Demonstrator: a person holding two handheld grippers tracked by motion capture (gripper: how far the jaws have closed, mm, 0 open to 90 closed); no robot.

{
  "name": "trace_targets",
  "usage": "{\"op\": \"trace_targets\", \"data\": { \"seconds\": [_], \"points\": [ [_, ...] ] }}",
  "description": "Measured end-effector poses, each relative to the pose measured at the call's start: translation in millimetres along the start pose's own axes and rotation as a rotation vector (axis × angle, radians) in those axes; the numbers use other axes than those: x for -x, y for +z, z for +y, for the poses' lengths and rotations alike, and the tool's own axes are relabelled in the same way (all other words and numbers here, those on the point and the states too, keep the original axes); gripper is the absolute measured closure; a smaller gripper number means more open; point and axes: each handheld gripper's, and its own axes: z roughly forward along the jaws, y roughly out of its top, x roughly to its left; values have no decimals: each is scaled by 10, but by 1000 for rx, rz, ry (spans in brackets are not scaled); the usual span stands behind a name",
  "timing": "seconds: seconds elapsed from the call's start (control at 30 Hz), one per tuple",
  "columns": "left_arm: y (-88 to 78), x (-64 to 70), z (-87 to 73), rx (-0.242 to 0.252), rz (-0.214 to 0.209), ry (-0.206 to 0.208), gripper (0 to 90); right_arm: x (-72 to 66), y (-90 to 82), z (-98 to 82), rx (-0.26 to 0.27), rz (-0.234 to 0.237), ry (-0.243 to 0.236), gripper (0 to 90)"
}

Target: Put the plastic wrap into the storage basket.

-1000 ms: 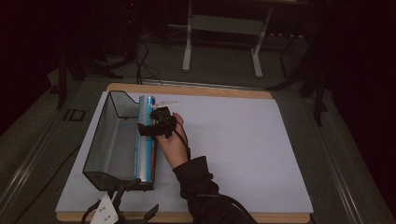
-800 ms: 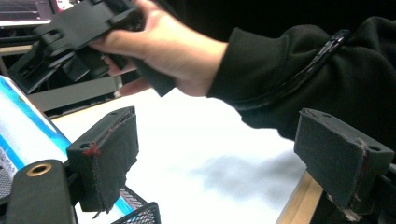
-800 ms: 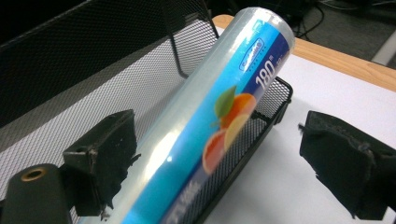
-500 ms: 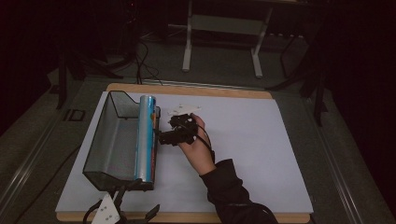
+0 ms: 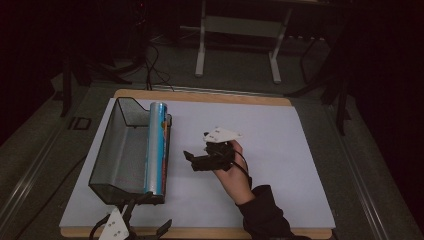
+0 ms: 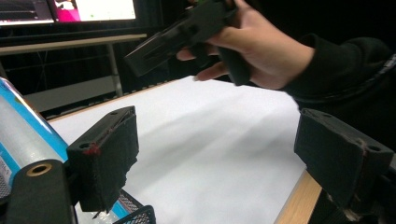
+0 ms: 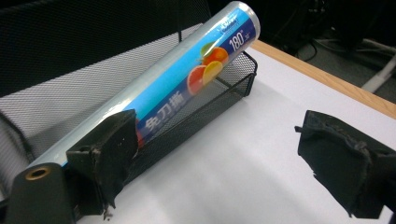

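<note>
Now right hand-held gripper (image 5: 192, 161) farther from roll (image 5: 156, 147), empty.

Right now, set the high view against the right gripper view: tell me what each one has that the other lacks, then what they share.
High view alone: the hand holding the right tool above the sheet, the left tool lying at the near table edge, the whole mesh tray, and the stand legs beyond.

Right gripper view alone: the print on the roll, fruit pictures and "180", plus that tool's jaws standing apart with nothing between.

Shared: the blue roll resting along the tray's low side, the white sheet, the wooden table edge.
</note>
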Motion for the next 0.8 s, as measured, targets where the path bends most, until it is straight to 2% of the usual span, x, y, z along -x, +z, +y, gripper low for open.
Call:
{"op": "trace_targets", "data": {
  "seconds": [0.07, 0.37, 0.63, 0.8],
  "points": [
    [-1, 1, 0, 1, 2, 1, 141, 9, -98, -65, 9, -21, -21, 121],
    [8, 9, 0, -1, -3, 4, 141, 136, -469, -378, 52, -52, 0, 120],
    [13, 12, -1, -4, -3, 7, 141, 199, -711, -612, 100, -67, -9, 120],
    [16, 15, -1, -4, -3, 7, 141, 270, -850, -787, 89, -112, 18, 120]
  ]
}}
